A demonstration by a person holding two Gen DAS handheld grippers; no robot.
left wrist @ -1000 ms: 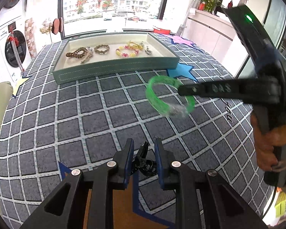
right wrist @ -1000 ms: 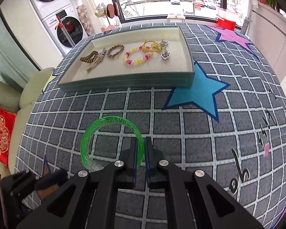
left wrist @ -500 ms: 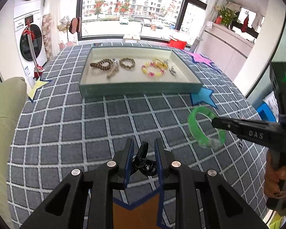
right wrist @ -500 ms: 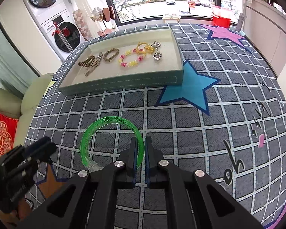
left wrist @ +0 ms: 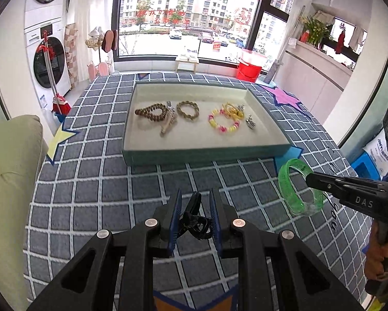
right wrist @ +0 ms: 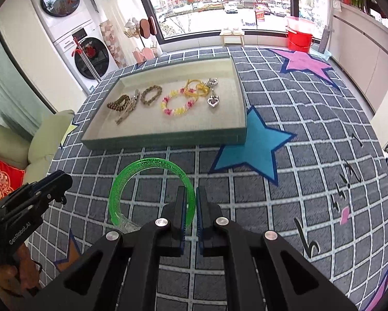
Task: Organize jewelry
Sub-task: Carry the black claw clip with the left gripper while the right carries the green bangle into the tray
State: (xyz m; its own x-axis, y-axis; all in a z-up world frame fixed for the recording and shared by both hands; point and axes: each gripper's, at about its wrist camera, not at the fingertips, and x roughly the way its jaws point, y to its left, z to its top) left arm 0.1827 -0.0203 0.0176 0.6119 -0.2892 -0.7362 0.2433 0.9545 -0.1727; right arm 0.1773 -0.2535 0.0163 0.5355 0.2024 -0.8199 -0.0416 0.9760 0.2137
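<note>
My left gripper (left wrist: 194, 208) is shut on a small black hair clip (left wrist: 194, 221), held above the grey checked rug. My right gripper (right wrist: 191, 203) is shut on the rim of a green bangle (right wrist: 131, 176), which hangs in the air; the left wrist view shows the same green bangle (left wrist: 288, 181) at the right, pinched by the right gripper (left wrist: 310, 178). Beyond both stands a shallow teal tray (left wrist: 207, 153) holding brown bead bracelets (left wrist: 152, 112), a pink and yellow bead bracelet (left wrist: 222, 124), yellow rings and a silver heart pendant (right wrist: 212, 101).
A pale green sofa (left wrist: 10, 160) borders the rug on the left. A blue star patch (right wrist: 253, 145) lies right of the tray (right wrist: 168, 137), a pink star farther back. Washing machines, a broom, a red bucket (left wrist: 248, 71) and a window stand beyond the rug.
The left gripper rose and drew back with the clip, so the tray now sits more central and farther off. The right gripper lifted a little with the bangle still pinched.
</note>
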